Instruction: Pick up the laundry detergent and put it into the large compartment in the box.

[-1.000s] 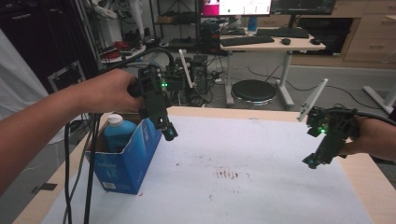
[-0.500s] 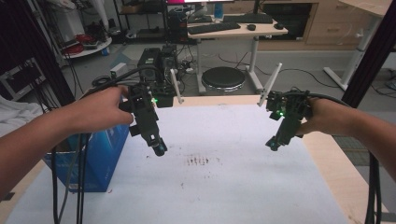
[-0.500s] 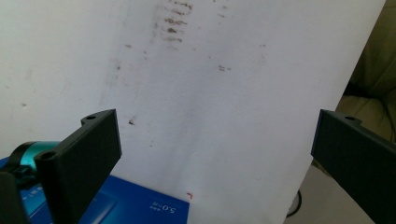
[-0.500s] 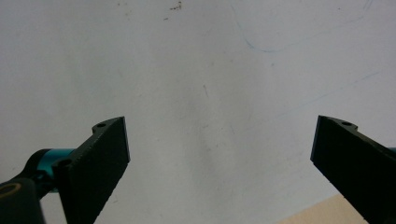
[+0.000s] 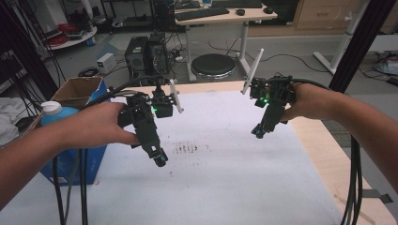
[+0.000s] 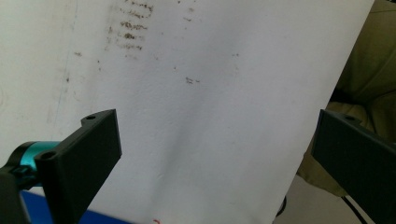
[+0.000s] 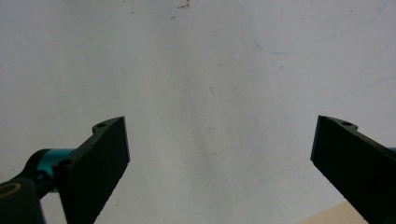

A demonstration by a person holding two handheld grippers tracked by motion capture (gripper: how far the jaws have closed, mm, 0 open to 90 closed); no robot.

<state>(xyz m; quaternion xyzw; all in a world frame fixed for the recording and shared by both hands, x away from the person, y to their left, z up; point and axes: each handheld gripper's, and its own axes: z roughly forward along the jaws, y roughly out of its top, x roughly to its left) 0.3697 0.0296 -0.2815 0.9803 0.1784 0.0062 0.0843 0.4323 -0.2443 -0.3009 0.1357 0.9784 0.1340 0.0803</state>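
Both tongs gape wide, gripping nothing. The left tongs point(image 5: 159, 161) hover over the white sheet point(image 5: 225, 178) on the table point(image 5: 319, 145), the right tongs point(image 5: 259, 132) at two o'clock from them. The nearest things, a blue bottle point(image 5: 54, 112) in the blue box point(image 5: 75, 164), sit at nine o'clock; approach from above, minding the trailing cables point(image 5: 349, 187).

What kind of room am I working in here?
Probably an office or lab workspace: a desk with a keyboard, a computer tower amid floor cables, and a round stool stand behind the white-covered table.
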